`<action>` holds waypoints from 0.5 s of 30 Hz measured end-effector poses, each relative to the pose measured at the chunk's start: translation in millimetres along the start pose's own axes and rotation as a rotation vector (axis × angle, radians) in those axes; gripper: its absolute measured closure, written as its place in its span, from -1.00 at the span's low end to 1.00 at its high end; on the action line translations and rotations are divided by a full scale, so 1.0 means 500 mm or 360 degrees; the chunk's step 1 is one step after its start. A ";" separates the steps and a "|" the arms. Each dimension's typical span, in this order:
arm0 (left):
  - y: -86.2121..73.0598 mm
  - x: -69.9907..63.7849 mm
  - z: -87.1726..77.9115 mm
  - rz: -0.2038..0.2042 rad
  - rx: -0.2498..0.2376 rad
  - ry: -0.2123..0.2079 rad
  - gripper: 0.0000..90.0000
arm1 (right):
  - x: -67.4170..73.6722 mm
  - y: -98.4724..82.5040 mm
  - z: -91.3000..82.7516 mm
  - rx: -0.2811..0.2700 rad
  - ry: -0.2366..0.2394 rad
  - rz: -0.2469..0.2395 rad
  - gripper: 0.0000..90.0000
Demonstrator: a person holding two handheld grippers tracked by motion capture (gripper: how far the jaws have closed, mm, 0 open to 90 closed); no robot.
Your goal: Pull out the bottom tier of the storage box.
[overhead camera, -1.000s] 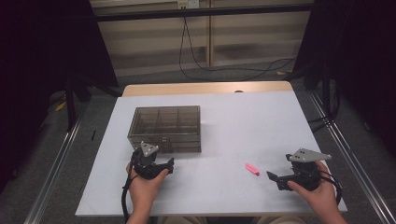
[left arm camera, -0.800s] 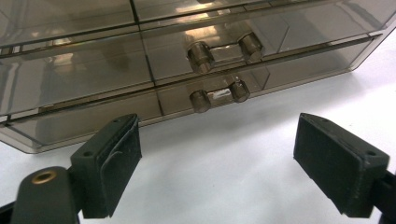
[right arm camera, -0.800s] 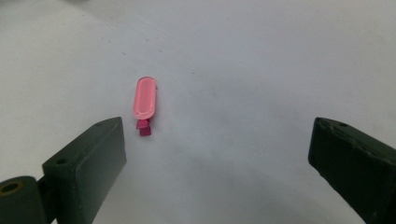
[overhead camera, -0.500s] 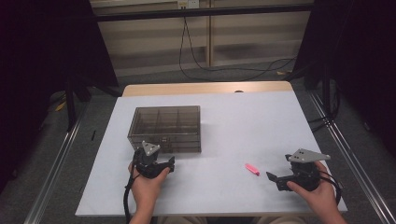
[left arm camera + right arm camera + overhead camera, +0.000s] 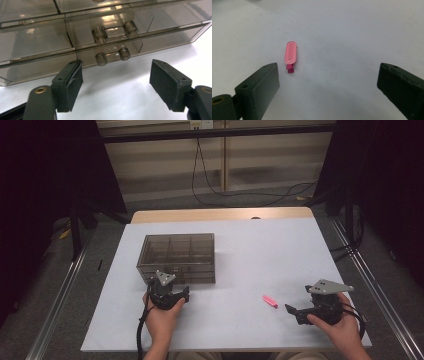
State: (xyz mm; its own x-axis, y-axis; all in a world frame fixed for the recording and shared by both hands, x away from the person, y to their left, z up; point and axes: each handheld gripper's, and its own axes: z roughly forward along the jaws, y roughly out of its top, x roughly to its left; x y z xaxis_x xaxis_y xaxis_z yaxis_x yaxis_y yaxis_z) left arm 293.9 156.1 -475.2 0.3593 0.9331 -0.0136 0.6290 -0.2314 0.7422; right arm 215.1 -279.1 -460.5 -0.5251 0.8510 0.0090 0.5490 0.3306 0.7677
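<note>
High view shows my left tongs (image 5: pixel 184 295) wide open, holding nothing, at the drawer box (image 5: pixel 177 251) near the table's (image 5: pixel 260 245) left front. My right tongs (image 5: pixel 295 312), open and empty too, face the pink clip (image 5: pixel 291 54) near the front edge. It looks light and hard; I'd pinch its long sides.

One drawer box (image 5: pixel 177 256), one pink clip (image 5: pixel 270 301), two grippers.

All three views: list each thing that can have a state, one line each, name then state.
Drawer box: upright on the table, drawers shut.
Lower handle: free, ahead of the open left jaws.
Pink clip: lying flat on the table, not held.
Left gripper: open, empty, facing the box front.
Right gripper: open, empty, facing the clip.
</note>
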 end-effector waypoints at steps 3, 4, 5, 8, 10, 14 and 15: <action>0.000 -0.001 0.002 0.0009 0.0003 0.0024 -0.29 | 0.000 0.000 0.000 -0.0001 0.0000 0.0002 -0.91; -0.001 -0.002 0.004 0.0012 -0.0003 0.0037 -0.25 | 0.001 0.000 0.000 -0.0005 0.0000 0.0001 -0.91; -0.001 -0.001 0.004 0.0015 0.0006 0.0041 -0.24 | 0.000 0.001 0.000 -0.0009 0.0003 -0.0001 -0.91; -0.001 -0.002 0.006 0.0004 0.0010 0.0046 -0.23 | 0.000 0.001 -0.001 -0.0014 0.0000 -0.0004 -0.91; -0.001 -0.002 0.007 0.0006 0.0005 0.0050 -0.22 | 0.001 0.001 -0.001 -0.0015 0.0002 -0.0005 -0.91; -0.001 -0.004 0.009 0.0012 0.0001 0.0056 -0.18 | 0.002 0.001 0.000 -0.0009 0.0002 -0.0005 -0.91; -0.001 -0.005 0.009 0.0011 -0.0006 0.0059 -0.17 | 0.002 0.001 0.000 -0.0009 -0.0001 -0.0008 -0.91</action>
State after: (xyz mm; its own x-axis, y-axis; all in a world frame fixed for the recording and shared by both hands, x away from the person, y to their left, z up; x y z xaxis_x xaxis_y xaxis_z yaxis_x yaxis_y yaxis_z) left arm 295.9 152.4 -478.6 0.3375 0.9412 0.0163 0.6240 -0.2367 0.7448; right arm 215.0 -278.3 -460.2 -0.5276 0.8495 0.0048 0.5425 0.3326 0.7714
